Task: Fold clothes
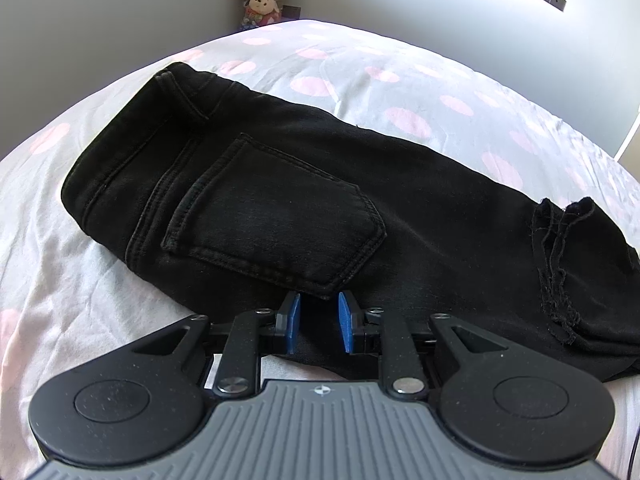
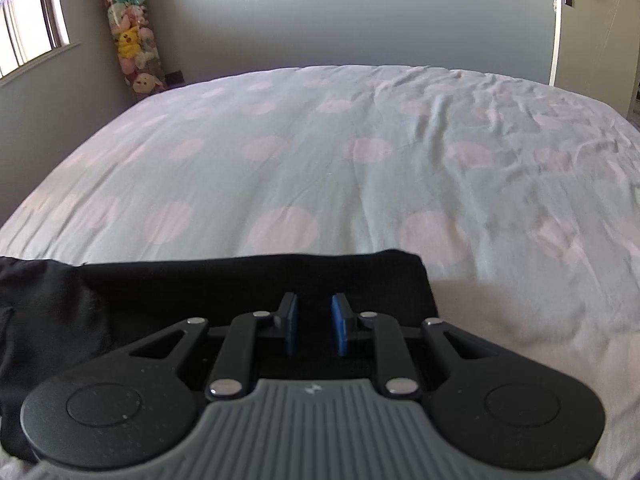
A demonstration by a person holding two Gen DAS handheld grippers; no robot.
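Black jeans [image 1: 304,184] lie on a pale bedsheet [image 2: 320,152] patterned with pink dots, below grey walls [image 2: 340,12], and both grippers carry blue pads [image 1: 295,320].

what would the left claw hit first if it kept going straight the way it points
Most likely the black jeans: the left claw points down at them, near the back pocket's lower corner. Depth is unclear.

Bed [image 2: 320,152] under a wrinkled pale sheet dotted with pink circles, black jeans [image 1: 280,184] folded lengthwise on it, back pocket up, frayed hems lying over the legs
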